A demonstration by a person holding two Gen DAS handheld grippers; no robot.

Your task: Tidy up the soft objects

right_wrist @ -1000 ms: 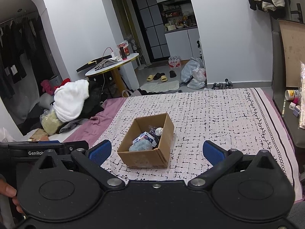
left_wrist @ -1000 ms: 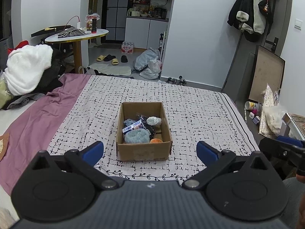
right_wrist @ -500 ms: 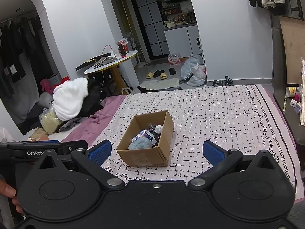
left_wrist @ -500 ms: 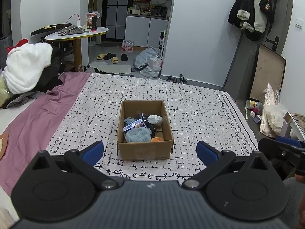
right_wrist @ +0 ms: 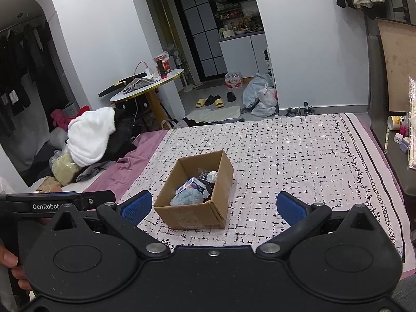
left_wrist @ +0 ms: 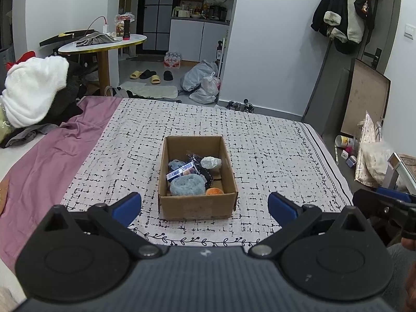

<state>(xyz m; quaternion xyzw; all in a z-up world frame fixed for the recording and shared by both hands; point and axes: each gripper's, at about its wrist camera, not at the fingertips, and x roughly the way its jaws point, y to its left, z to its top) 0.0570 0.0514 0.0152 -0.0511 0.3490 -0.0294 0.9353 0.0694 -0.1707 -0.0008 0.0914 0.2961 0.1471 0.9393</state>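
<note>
Open brown cardboard box (left_wrist: 198,202) on patterned white bedspread (left_wrist: 273,150), ahead of left tongs (left_wrist: 204,204), centred between spread blue pads. From right tongs (right_wrist: 212,204), also spread wide, empty: box ahead, left of centre. Inside box: fluffy light-blue soft item (left_wrist: 186,185), orange ball (left_wrist: 214,191), white crumpled piece (left_wrist: 211,162), small printed packet (left_wrist: 180,171).

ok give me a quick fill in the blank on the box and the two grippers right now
1. The cardboard box sits on the patterned ____.
2. Both the left gripper and right gripper are ____.
3. The fluffy blue item lies ____ the box.
4. The orange item sits in the box's near ____ corner.

Missing words: bedspread; open; inside; right
</note>
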